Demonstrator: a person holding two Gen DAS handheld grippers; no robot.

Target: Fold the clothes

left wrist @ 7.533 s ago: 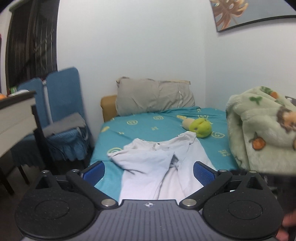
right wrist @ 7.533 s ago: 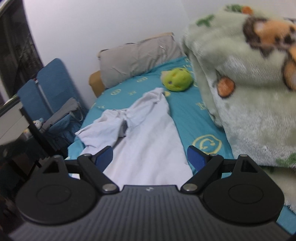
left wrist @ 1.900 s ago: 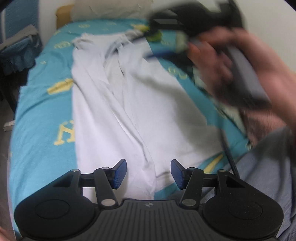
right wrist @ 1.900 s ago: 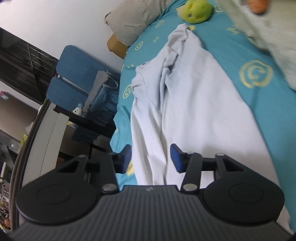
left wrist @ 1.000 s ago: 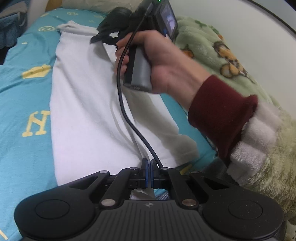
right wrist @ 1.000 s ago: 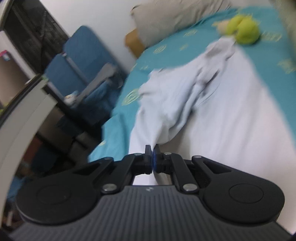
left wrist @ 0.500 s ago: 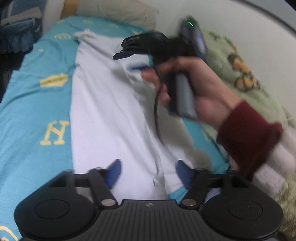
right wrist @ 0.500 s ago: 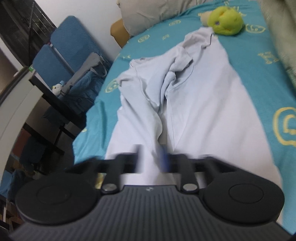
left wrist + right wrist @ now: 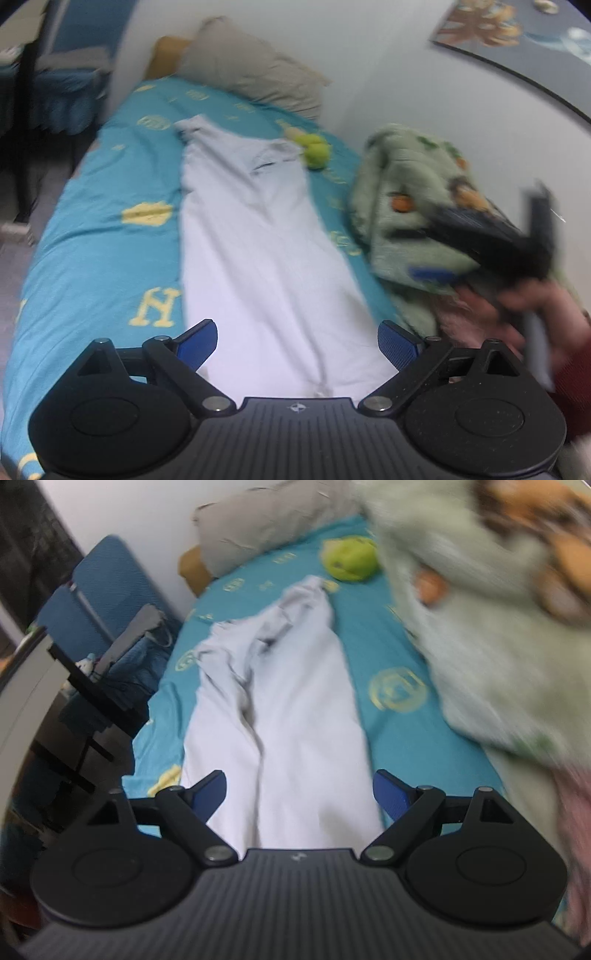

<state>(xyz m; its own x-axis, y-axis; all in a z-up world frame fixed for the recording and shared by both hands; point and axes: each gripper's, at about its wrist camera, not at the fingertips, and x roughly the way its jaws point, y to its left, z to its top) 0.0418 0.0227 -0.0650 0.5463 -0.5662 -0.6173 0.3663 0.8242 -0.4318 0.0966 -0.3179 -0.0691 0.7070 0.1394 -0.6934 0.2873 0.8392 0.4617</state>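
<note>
So there's one white garment (image 9: 266, 251) lying lengthwise down the teal bed (image 9: 92, 236), one green plush toy (image 9: 314, 149) sitting by its far end, and both the left claw (image 9: 297, 338) and right claw (image 9: 299, 790) are hovering spread wide, gripping nothing.

The right gripper (image 9: 491, 240) is a dark smear at the right edge of the left wrist view, so its finger spacing cannot be read there; the hand (image 9: 535, 314) holding it is blurred too. The green blanket (image 9: 498, 609) smears across the right. The white garment (image 9: 288, 720) has its near hem hidden behind both gripper bodies.
</note>
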